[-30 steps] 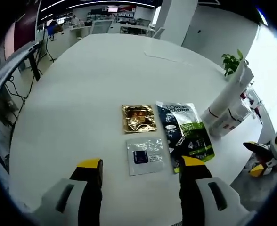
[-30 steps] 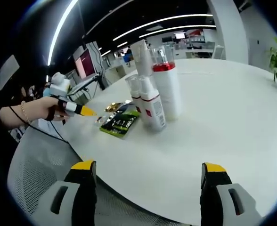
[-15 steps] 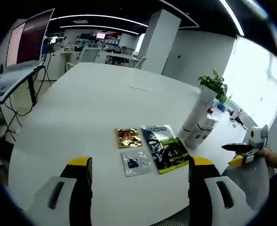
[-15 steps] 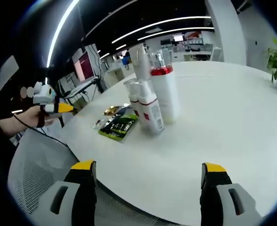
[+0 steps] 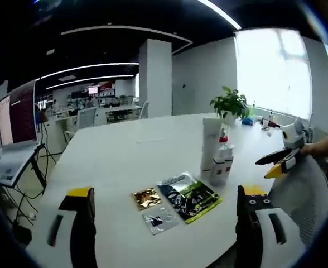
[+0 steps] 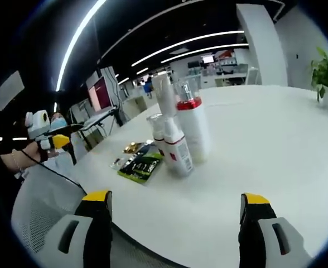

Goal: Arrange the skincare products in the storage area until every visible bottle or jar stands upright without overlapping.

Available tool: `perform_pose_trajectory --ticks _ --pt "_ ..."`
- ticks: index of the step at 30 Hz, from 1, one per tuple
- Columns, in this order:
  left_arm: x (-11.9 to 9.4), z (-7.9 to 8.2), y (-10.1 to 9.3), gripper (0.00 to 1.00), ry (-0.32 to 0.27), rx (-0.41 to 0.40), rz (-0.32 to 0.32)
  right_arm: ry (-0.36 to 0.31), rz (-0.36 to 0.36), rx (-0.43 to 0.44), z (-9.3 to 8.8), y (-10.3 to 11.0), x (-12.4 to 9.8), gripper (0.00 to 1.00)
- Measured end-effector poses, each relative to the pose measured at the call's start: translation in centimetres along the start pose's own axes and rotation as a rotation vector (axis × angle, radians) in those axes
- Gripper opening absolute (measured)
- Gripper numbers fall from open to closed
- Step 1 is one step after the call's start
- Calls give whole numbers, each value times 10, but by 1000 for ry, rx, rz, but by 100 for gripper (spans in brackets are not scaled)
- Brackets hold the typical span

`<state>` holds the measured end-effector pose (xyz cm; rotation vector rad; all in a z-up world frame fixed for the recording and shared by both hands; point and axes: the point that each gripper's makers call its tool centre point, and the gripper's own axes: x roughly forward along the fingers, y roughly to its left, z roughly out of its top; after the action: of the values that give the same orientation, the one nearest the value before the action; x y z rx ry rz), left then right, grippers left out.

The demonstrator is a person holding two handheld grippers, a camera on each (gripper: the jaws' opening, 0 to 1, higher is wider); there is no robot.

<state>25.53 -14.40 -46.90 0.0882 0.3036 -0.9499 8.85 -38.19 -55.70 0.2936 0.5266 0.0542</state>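
Both views face the bottles (image 5: 217, 159) (image 6: 178, 137) (opposite sides).

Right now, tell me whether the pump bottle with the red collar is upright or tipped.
Upright. The pump bottle stands on its base on the white table, pump head on top, beside the smaller bottles.

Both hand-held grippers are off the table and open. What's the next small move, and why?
Probably bring the right hand-held gripper forward toward the bottle cluster. The bottles stand upright but bunched close together, while three sachets lie flat beside them. Its jaws are open and empty, facing the cluster.
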Motion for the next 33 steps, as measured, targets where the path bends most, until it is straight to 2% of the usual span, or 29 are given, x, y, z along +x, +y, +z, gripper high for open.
perform_pose_trajectory --ticks 2,4,5,8,15,18,27,29,33 --pt "0 -14 9 99 93 -53 43 8 5 -15 -1 3 0 99" --pt "-2 -7 10 98 55 -65 53 12 7 -23 -3 0 1 99" --pt "-3 -9 17 97 37 -98 52 13 6 -22 -3 1 0 99" --pt "-4 -10 21 96 35 -102 64 12 -2 -17 -2 1 -1 99" --pt "-2 -11 12 93 61 -78 51 34 -1 -21 -6 -2 2 99" --pt "-1 -15 16 91 76 -72 48 50 0 -27 -8 0 1 99" --pt "1 -22 17 89 104 -68 40 41 -14 -17 -6 -3 0 99" --pt "0 -21 11 89 111 -64 37 39 -15 -17 -6 -3 0 99" --pt "2 -25 16 89 119 -63 31 36 -15 -15 -6 -4 0 99"
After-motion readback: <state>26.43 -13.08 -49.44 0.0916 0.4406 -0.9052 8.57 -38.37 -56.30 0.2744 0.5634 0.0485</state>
